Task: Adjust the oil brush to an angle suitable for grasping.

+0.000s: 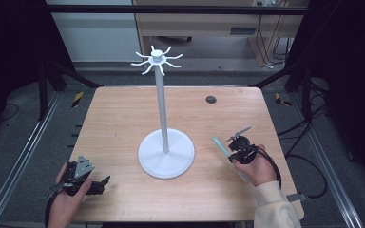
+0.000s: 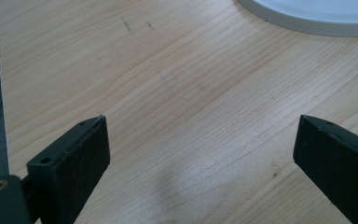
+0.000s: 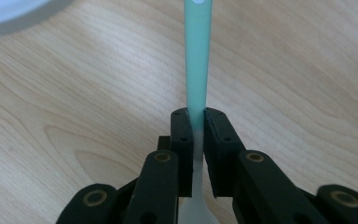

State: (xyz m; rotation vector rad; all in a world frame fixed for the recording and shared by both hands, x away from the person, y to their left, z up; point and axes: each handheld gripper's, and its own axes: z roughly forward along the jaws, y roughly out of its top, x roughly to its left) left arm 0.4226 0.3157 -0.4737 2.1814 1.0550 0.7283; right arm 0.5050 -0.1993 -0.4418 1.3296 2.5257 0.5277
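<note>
Two claws are mine, and one of them carries the work. From the high view, my right claw [image 1: 235, 142] holds a pale green utensil [image 1: 221, 146] by its handle, the free end slanting up and away toward the white hook stand [image 1: 165, 111] that rises from the middle of the worktop [image 1: 123, 114]. The likely step, as I judge it, is to hang the utensil on one of the prongs at the stand's top, so I should lift high, keep the handle steady, and bring its end hole squarely onto a prong without knocking the pole. My left claw [image 1: 102, 183] rests low at the near left corner, well apart from the stand.

Seen from the left gripper view, that claw [image 2: 200, 140] stands wide apart over bare wood with nothing between the jaws; the rim of the stand's base [image 2: 307, 18] shows at the top edge.

Looking along the right gripper view, my right claw [image 3: 196, 123] is clamped on the utensil's handle [image 3: 198, 51], which runs straight out ahead between the pads; a small hole sits near its far end. I cannot tell what kind of head it has, since that end is behind the jaws.
</note>
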